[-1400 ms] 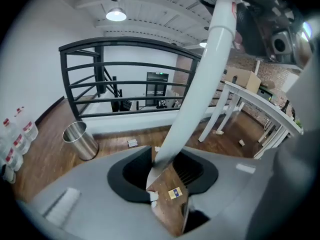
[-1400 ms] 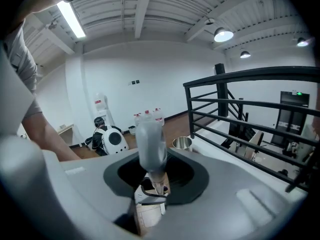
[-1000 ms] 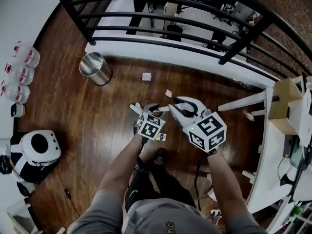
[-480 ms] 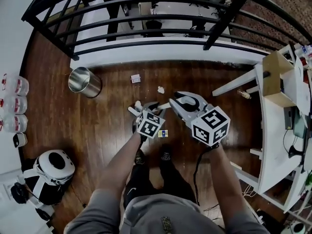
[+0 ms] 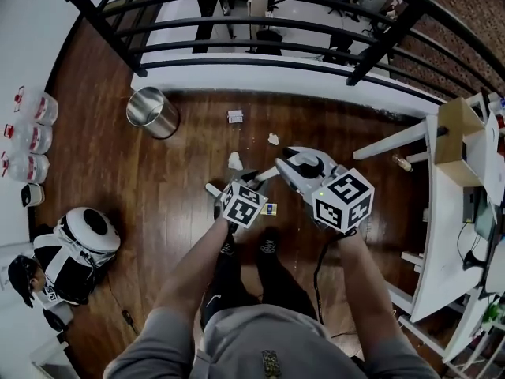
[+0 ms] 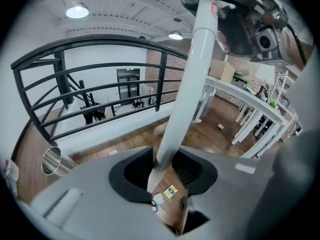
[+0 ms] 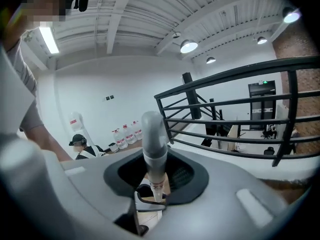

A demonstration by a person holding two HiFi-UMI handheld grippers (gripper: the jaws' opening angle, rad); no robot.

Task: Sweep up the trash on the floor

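A white broom handle runs between my two grippers. My left gripper sits low on the handle. Its jaws are closing with the handle between them, and the pads press on it. My right gripper is shut higher up, with the rounded top of the handle standing out of its jaws. The broom's head is hidden under the grippers. Trash lies on the dark wood floor: a crumpled paper, another, a small box and a yellow card.
A steel bin stands at the far left by the black railing. A white desk runs down the right, with a scrap by its leg. Water bottles and a seated person line the left wall.
Both grippers and the handle have shifted a little toward the person. The crumpled paper that lay against the left gripper now shows apart, beyond it.
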